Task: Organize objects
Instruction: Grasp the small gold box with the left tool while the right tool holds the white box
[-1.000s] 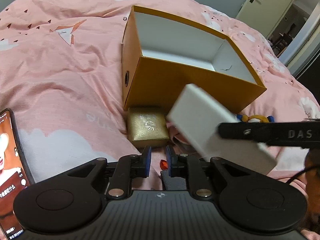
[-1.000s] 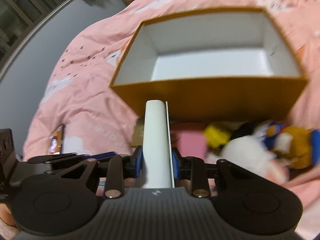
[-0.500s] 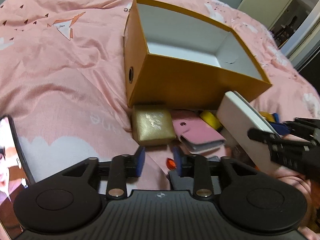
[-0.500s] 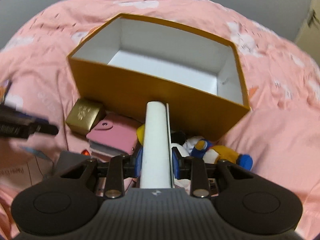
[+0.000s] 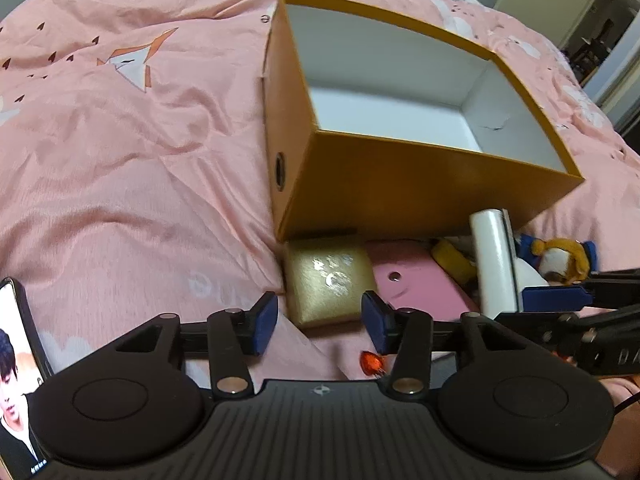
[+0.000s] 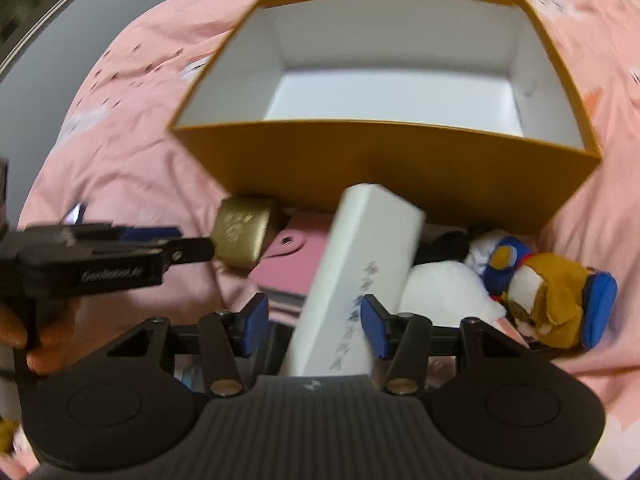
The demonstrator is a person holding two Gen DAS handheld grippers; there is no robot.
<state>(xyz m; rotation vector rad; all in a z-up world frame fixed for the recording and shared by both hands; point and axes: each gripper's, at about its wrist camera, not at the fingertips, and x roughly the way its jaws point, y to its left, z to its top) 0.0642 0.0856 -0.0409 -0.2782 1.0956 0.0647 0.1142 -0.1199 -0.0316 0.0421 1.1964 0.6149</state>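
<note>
- Your right gripper (image 6: 312, 320) stands apart; the white box (image 6: 360, 272) sits loose, tilted, and may topple onto the wallet (image 6: 280, 268).
- Your left gripper (image 5: 318, 320), apart too, could nudge the gold box (image 5: 328, 284).

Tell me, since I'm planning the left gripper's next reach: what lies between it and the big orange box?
In the left wrist view, a small gold box sits just beyond the open left gripper, right against the near wall of the orange box.
</note>
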